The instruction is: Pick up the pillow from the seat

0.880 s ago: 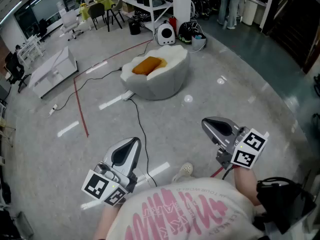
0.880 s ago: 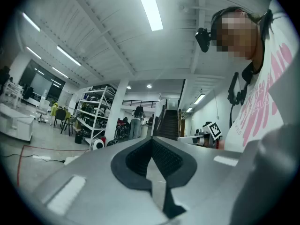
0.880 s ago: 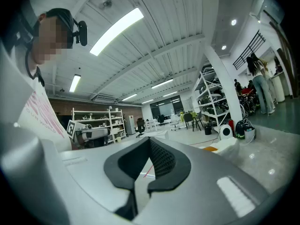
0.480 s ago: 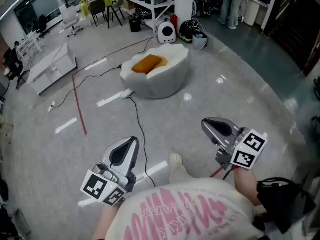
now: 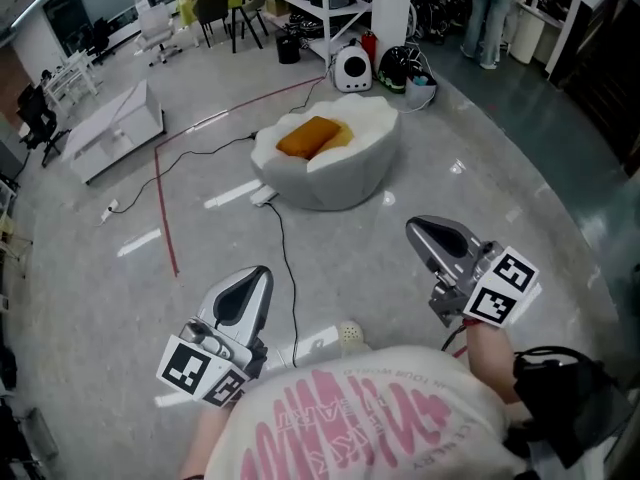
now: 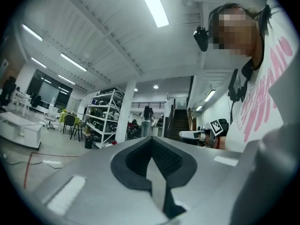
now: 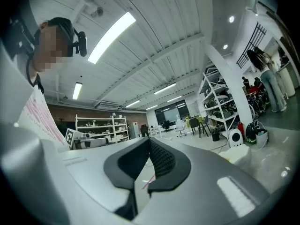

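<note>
An orange pillow (image 5: 312, 136) lies in the hollow of a round white seat (image 5: 345, 178) on the floor, well ahead of me in the head view. Both grippers are held level at waist height, far short of the seat. My left gripper (image 5: 258, 274) is shut with nothing in it; in the left gripper view its dark pads (image 6: 161, 156) meet. My right gripper (image 5: 416, 231) is shut and empty too, its pads (image 7: 161, 161) closed together. A white edge of the seat (image 7: 239, 154) shows at the right of the right gripper view.
A black cable (image 5: 285, 258) runs from the seat across the grey floor towards my shoe (image 5: 350, 334). A red floor line (image 5: 165, 213) and a low white bench (image 5: 110, 133) lie to the left. Behind the seat stand a small white device (image 5: 352, 68), a pillar, shelves and a person (image 5: 490, 18).
The seat with the pillow has slid a little lower and to the right in the head view as I step forward. My shoe has shifted. Both grippers stay shut in the same spots.
</note>
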`<state>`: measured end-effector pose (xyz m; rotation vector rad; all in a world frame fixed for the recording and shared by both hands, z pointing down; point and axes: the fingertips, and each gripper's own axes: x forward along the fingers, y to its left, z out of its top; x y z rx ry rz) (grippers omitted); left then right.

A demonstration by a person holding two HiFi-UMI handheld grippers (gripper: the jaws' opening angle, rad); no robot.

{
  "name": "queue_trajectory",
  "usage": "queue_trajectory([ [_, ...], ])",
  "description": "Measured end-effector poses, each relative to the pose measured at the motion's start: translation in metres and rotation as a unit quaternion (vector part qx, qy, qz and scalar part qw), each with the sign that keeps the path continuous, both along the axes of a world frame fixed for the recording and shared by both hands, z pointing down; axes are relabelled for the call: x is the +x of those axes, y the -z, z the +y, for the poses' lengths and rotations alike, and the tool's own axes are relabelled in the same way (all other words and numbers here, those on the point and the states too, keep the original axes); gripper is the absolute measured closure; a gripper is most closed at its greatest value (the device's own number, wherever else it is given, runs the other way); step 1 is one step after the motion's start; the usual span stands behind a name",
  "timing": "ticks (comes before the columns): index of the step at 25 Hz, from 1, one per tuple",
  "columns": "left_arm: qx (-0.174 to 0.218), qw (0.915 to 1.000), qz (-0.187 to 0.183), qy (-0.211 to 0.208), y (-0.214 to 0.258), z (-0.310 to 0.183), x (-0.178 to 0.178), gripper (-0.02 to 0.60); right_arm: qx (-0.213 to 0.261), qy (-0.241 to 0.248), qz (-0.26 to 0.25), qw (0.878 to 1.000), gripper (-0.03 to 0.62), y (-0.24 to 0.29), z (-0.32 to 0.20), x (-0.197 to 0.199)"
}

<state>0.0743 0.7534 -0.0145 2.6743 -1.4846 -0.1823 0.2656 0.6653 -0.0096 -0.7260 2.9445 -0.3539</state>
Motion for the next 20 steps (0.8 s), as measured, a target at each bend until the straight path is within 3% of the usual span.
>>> queue_trajectory([
  [6,-0.002,0.9998,-0.002,0.019,0.003,-0.06,-0.01,0.566,0.019,0.019,0.038,0.999,0.586,-0.001,-0.068,-0.017],
  [14,-0.013,0.9988,0.001,0.047,-0.008,-0.155,0.001,0.566,0.018,0.049,0.017,0.999,0.588,0.0,-0.17,-0.01],
  [20,-0.009,0.9985,0.003,0.054,-0.009,-0.159,-0.009,0.566,0.027,0.037,0.03,0.998,0.588,0.0,-0.173,-0.011],
])
